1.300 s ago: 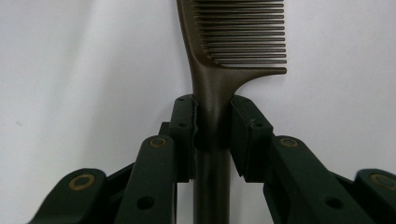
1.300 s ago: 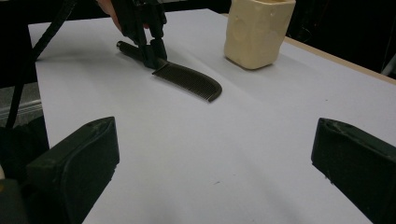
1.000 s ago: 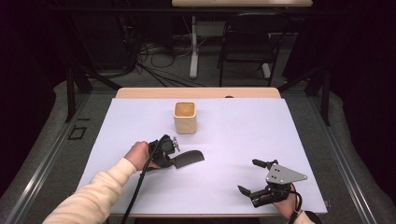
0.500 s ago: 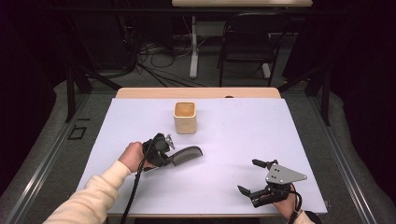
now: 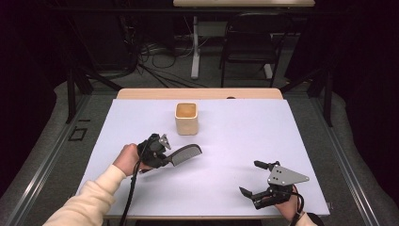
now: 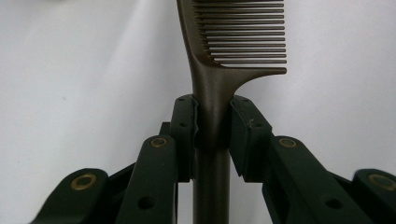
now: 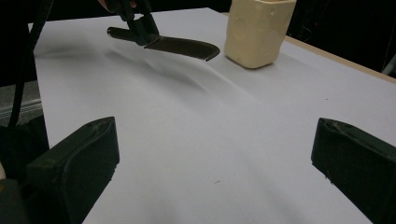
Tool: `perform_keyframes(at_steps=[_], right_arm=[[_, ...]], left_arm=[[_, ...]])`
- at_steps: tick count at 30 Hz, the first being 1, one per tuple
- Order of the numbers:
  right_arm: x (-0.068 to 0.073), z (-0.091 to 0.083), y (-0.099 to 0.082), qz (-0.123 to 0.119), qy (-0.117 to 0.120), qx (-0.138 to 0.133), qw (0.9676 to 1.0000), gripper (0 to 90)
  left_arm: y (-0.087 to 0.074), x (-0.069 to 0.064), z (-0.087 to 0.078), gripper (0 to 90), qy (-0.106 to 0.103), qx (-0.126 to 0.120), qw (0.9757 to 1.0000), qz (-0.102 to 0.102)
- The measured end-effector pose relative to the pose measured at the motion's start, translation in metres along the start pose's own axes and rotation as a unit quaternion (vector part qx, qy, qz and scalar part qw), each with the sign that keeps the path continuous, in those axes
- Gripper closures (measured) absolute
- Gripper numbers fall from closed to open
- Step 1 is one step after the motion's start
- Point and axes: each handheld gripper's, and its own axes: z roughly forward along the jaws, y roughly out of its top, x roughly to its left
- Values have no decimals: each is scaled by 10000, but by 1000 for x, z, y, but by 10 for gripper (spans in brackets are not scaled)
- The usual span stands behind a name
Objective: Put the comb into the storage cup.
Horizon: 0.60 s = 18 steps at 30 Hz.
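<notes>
I'm carrying the comb [image 5: 184,154] clenched by its handle in my left claw [image 6: 212,119] toward the cup [image 5: 187,118], right claw [image 5: 256,179] released; the long overhang risks knocking it.

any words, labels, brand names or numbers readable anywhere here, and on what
None can be read.
The comb clamped in the left gripper shows no brand or marking.
The beige cup is plain on the sides that show.
The white table sheet carries no print.
The grey plate on the right gripper has only small holes, no lettering.
</notes>
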Motion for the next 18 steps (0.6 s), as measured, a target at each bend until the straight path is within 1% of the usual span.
perform_keyframes(at_steps=[3, 5, 10, 13, 18], right_arm=[[0, 0, 0, 4, 3, 1, 10000, 5], [0, 0, 0, -2, 3, 3, 10000, 6], [0, -1, 0, -11, 0, 17, 10000, 6], [0, 0, 0, -12, -8, 22, 10000, 6], [0, 0, 0, -18, -20, 20, 10000, 6]], left_arm=[[-2, 0, -5, 723, 27, -70, 10000, -36], [-3, 0, -8, 723, -15, -188, 9998, -89], [-6, 1, -17, 723, 24, -389, 9991, -187], [-9, 2, -22, 723, 53, -562, 9980, -288], [-16, 3, -27, 723, 106, -894, 9946, -524]])
